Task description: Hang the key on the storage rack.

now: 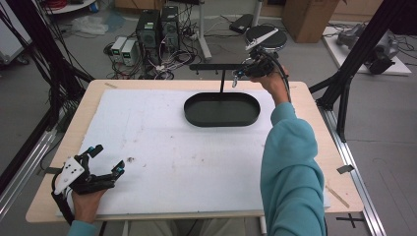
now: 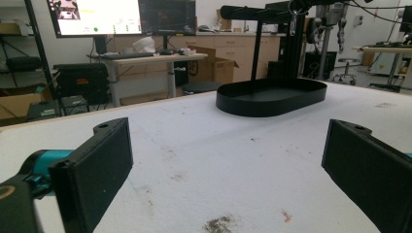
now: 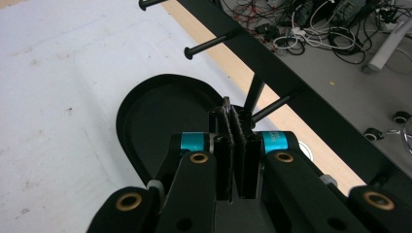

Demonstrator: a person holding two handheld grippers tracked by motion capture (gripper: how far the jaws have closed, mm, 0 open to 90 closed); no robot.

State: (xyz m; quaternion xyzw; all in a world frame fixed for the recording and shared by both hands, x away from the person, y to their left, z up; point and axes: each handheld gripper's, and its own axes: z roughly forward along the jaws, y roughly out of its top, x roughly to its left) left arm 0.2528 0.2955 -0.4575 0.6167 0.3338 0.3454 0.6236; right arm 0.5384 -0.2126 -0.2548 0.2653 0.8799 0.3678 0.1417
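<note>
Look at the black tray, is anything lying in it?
No, the black tray holds nothing but the stand's post rising from its middle.

The thin metal piece [image 3: 227, 108] pinched in the right hand-held gripper [image 3: 236, 127] is mostly hidden between its jaws, too small to identify

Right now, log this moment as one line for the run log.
right gripper: shut on thin metal piece, at peg rack | left gripper: open, over white mat | black tray: holds nothing
</note>
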